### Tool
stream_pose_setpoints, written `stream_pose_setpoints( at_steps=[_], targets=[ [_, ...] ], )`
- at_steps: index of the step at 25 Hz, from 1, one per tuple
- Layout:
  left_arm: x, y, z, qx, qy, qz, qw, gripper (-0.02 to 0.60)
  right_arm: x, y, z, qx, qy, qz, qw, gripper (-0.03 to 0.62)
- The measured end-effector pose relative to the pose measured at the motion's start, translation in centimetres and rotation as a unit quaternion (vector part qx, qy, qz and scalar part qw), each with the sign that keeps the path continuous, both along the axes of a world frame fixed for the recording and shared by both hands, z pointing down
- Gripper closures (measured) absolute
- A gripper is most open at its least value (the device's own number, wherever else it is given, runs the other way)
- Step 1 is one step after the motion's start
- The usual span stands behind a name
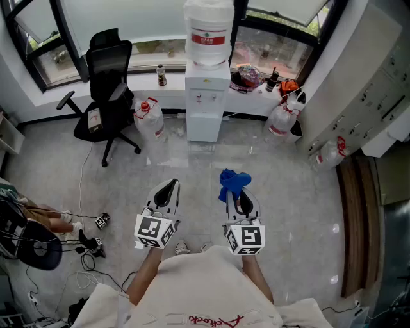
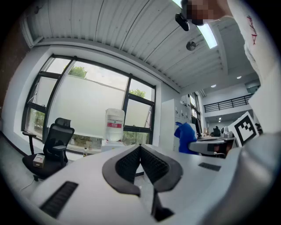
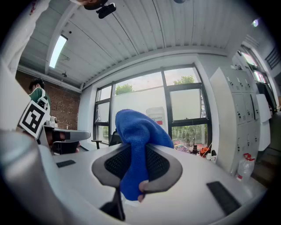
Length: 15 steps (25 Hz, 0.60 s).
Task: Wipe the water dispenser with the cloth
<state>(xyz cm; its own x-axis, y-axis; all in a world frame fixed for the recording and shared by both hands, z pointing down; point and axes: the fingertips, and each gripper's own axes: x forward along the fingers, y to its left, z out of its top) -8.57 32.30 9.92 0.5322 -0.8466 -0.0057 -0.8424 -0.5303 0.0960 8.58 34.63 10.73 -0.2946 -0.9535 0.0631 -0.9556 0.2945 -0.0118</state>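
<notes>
R gripper [image 1: 239, 204] pinched the cloth [image 1: 234, 182], ready for wiping. L gripper [image 1: 166, 192] was closed, empty; dispenser [image 1: 206, 102] stood well ahead.

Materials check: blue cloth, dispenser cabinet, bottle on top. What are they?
Cloth: fuzzy matte nap, likely microfibre or terry; clamped in the right gripper. Water dispenser: smooth white panels, plastic or painted metal, can't tell. Bottle: translucent plastic, light shows through.
</notes>
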Motion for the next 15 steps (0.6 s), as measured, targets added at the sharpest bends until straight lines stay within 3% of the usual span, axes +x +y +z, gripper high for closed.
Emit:
stream_pose_setpoints(
  at_steps=[15],
  targets=[
    [0.22, -0.34, 0.09, -0.001, -0.002, -0.002, 1.0, 0.571, 0.05, -0.32, -0.19, 0.007, 0.0, -0.009, 1.0, 0.497]
  ],
)
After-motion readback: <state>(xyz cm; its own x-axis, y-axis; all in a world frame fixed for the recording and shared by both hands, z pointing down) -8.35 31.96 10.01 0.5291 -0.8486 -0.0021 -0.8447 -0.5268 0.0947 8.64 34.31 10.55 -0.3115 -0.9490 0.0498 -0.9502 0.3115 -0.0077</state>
